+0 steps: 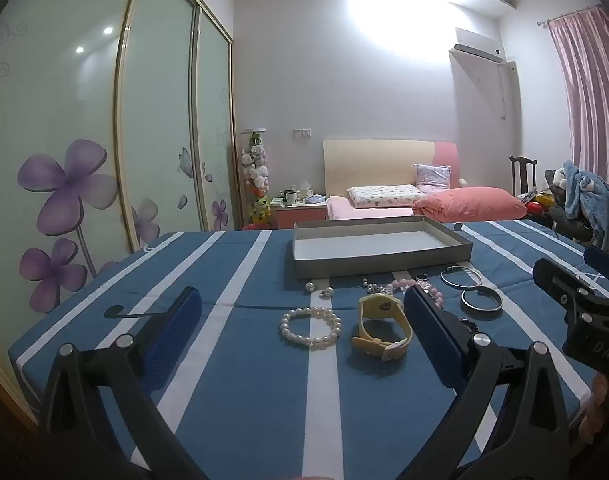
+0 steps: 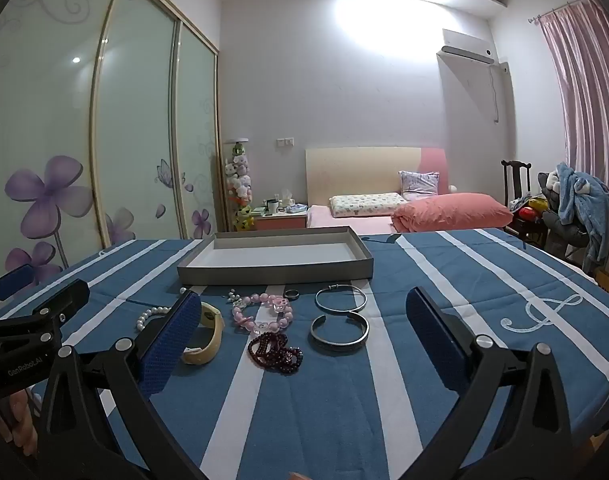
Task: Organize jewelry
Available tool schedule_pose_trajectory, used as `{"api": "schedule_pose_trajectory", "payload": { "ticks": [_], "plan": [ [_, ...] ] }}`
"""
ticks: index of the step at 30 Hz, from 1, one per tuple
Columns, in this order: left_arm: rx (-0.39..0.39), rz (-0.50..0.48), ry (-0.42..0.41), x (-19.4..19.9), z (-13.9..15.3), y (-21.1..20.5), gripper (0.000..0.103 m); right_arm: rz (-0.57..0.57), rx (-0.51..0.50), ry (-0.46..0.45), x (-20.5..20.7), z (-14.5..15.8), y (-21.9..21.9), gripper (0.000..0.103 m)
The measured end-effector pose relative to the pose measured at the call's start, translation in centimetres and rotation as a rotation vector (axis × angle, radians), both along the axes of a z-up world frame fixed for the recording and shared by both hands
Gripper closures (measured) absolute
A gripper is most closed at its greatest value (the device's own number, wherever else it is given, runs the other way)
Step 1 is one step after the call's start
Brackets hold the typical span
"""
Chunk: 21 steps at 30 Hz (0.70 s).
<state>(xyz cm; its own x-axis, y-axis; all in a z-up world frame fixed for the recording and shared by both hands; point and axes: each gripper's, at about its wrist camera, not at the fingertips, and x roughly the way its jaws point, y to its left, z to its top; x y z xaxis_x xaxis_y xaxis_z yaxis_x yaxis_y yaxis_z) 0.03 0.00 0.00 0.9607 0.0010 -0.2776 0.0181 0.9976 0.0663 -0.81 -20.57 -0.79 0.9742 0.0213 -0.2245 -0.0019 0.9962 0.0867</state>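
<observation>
Jewelry lies on a blue striped cloth in front of a shallow grey tray point(image 1: 380, 262) point(image 2: 276, 270), which holds nothing. A white pearl bracelet point(image 1: 310, 326) point(image 2: 148, 316) and a yellow watch point(image 1: 382, 326) point(image 2: 206, 334) lie between the wide-apart fingers of my left gripper point(image 1: 302, 300), which is open and touches neither. My right gripper point(image 2: 304, 300) is open too. Between its fingers lie a pink bead bracelet point(image 2: 260, 312), a dark red bead bracelet point(image 2: 274, 352), a silver cuff point(image 2: 338, 334), a thin silver bangle point(image 2: 340, 298) and a small ring point(image 2: 291, 293).
The table with the blue-and-white striped cloth point(image 1: 264, 400) point(image 2: 484, 280) ends at the left beside glass wardrobe doors point(image 1: 84, 140). Small pearl earrings point(image 1: 318, 289) lie near the tray. A bed with pink bedding point(image 2: 452, 210) and a chair with clothes point(image 2: 576, 208) stand behind.
</observation>
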Motion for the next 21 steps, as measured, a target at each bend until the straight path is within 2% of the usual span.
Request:
{"api": "schedule_pose_trajectory", "payload": {
  "ticks": [21],
  "plan": [
    [-0.008, -0.001, 0.000, -0.01, 0.01, 0.03, 0.005, 0.000, 0.000, -0.002, -0.02, 0.12, 0.02, 0.002]
  ]
}}
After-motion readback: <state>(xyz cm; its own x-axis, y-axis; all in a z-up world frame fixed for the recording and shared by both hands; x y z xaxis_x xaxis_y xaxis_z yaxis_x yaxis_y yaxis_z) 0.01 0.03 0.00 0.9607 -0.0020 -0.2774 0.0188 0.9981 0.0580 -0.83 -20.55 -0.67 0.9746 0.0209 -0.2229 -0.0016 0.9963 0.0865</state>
